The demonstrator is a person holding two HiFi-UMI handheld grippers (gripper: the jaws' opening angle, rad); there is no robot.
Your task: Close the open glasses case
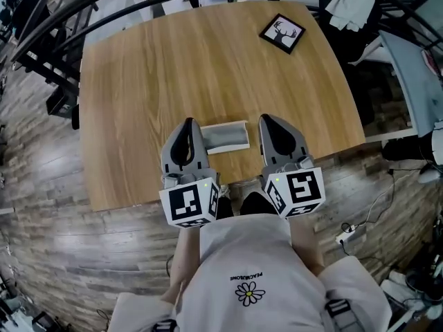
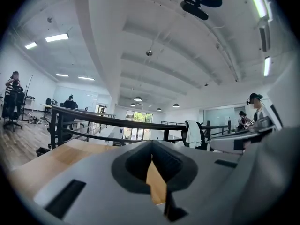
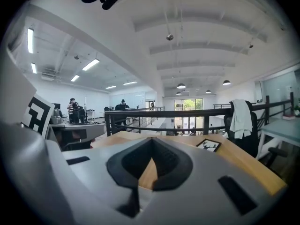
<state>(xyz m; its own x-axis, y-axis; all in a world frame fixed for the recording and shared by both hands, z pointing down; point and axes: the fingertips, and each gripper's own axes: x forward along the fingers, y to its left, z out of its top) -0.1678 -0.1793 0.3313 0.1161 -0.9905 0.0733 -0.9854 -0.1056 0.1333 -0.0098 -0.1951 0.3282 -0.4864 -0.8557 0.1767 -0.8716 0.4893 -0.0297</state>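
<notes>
Wooden surface point(image 1: 138, 81): the grey glasses case point(image 1: 225, 136) lies flat between the left tool point(image 1: 188, 124) and the right tool point(image 1: 267, 120), just beside each. Both tools have their jaws closed tip to tip, gripping nothing. A framed deer picture point(image 1: 282, 32) lies well beyond the right tool.

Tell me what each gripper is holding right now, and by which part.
Nothing is held. The left gripper and the right gripper both have their jaws together and empty; the grey glasses case lies on the table between them.
</notes>
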